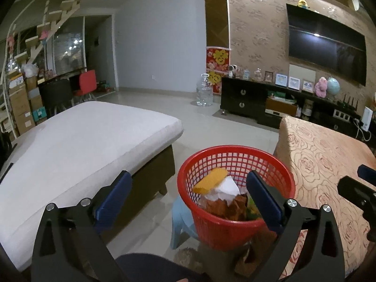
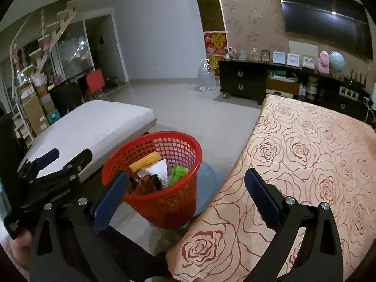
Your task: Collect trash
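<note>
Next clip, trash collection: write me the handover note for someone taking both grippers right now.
Left gripper: open, nothing between its pads, above the red basket.
Right gripper: open, empty, between basket and rose-patterned table.
Basket stands on a pale blue stool and holds a yellow piece, white paper, brown wrapper and green scrap.
Done: those pieces are in. Left: no loose trash visible on table or white cushion; check elsewhere.
</note>
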Demonstrator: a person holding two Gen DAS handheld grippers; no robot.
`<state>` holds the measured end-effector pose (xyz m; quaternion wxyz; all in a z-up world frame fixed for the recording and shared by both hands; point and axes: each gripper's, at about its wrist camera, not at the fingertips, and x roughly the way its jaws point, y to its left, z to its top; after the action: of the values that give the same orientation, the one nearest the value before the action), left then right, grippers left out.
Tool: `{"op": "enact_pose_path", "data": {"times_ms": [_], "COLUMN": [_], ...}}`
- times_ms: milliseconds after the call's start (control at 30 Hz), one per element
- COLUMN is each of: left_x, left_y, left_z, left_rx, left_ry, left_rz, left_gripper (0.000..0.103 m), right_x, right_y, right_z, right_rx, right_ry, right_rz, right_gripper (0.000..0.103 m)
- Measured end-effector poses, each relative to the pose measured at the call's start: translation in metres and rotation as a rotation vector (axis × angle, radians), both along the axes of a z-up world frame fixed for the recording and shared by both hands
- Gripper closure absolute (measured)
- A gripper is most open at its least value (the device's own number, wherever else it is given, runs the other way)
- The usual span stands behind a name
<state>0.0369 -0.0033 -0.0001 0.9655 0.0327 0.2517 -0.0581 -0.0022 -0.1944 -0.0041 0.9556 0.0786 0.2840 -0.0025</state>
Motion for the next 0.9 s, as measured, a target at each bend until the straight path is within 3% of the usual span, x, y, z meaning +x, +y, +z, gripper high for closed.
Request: {"op": "enact_pose_path", "data": {"times_ms": [900], "left_x": [-0.034], "left_y": [-0.004], "left_z": [0.006], "left_rx": [0.001], "left_ry": [0.012], "left_rz": [-0.031], "left_gripper": [0.008], "right_x": [-0.026], "right_y": [0.006], "right_z": [-0.004], "right_rx": [-0.006], "right_ry": [-0.008], "right_rz": [-0.038], "right_gripper": [0.007]}}
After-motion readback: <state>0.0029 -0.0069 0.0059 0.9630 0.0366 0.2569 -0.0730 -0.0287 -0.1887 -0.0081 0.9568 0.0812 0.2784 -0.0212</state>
